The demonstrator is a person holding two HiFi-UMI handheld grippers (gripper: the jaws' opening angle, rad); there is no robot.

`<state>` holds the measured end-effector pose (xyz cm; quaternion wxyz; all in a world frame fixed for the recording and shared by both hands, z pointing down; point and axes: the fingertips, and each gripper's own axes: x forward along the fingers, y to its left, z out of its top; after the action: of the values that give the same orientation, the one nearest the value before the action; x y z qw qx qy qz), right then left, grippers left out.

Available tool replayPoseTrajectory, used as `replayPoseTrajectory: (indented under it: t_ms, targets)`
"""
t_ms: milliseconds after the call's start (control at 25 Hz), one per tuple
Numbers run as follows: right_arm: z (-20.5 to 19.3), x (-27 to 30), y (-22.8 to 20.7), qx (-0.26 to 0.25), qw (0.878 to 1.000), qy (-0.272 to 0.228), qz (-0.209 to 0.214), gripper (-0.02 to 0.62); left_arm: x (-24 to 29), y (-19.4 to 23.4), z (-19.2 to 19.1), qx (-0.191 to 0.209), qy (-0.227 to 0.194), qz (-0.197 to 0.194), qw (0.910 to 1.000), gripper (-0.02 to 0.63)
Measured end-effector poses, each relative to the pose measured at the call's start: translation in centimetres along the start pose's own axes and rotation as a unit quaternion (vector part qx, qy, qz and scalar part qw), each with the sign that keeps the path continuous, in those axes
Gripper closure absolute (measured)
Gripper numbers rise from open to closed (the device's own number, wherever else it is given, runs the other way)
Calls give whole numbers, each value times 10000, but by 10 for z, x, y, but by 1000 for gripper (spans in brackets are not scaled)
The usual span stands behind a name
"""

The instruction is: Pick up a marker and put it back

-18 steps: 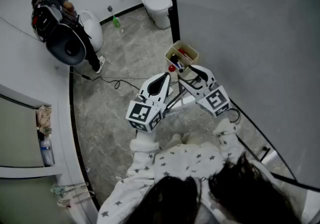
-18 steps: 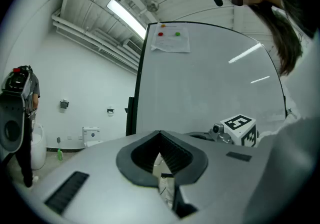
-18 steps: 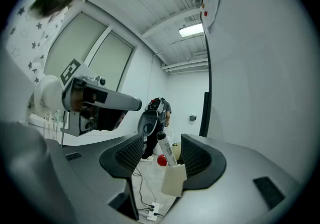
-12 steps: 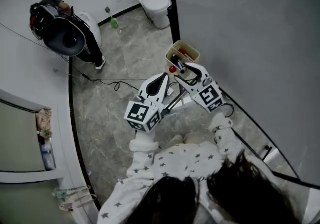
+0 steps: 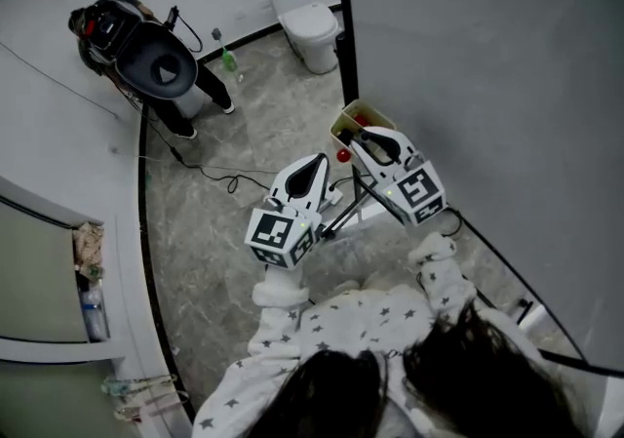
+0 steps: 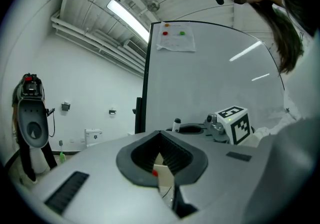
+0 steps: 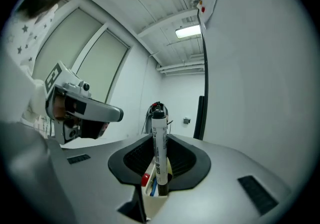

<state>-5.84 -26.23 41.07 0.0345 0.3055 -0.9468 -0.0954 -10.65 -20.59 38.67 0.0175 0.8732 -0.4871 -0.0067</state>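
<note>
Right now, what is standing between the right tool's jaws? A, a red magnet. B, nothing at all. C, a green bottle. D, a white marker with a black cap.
D: the right tool has a white marker with a black cap upright between its jaws.

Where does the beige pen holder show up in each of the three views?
Head view: pen holder right of centre, at the right gripper's tip.
Left gripper view: pen holder low centre, seen through the jaw gap.
Right gripper view: pen holder bottom centre, under the marker.
Shared landmark: the whiteboard's black edge.
</note>
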Motion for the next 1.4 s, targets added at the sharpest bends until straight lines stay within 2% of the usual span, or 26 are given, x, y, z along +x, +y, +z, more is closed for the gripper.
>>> replayPoseTrajectory:
  t_ms: [240,440,720,840,960,1200,1400]
  targets:
    - [78,-30,2,190,9995,-186,176,517,-2,-24,39,23,-28,-330,9995,609]
    - [112,-56,3,265,9981,-491,257,517,0,-44,56,-71,-73,-535,9985,609]
    - [109,-61,4,379,9969,-596,347,517,2,-51,64,132,-147,-610,9979,609]
    - [109,-60,4,402,9966,-625,367,517,1,-51,70,252,-238,-521,9980,609]
    - [109,-58,5,390,9965,-627,384,517,-1,-50,72,229,-395,-499,9977,609]
    - [109,-54,3,362,9967,-633,361,517,-1,-46,72,233,-403,-464,9978,609]
    - [85,-31,-6,262,9974,-615,283,517,-4,-40,72,226,-404,-360,9983,609]
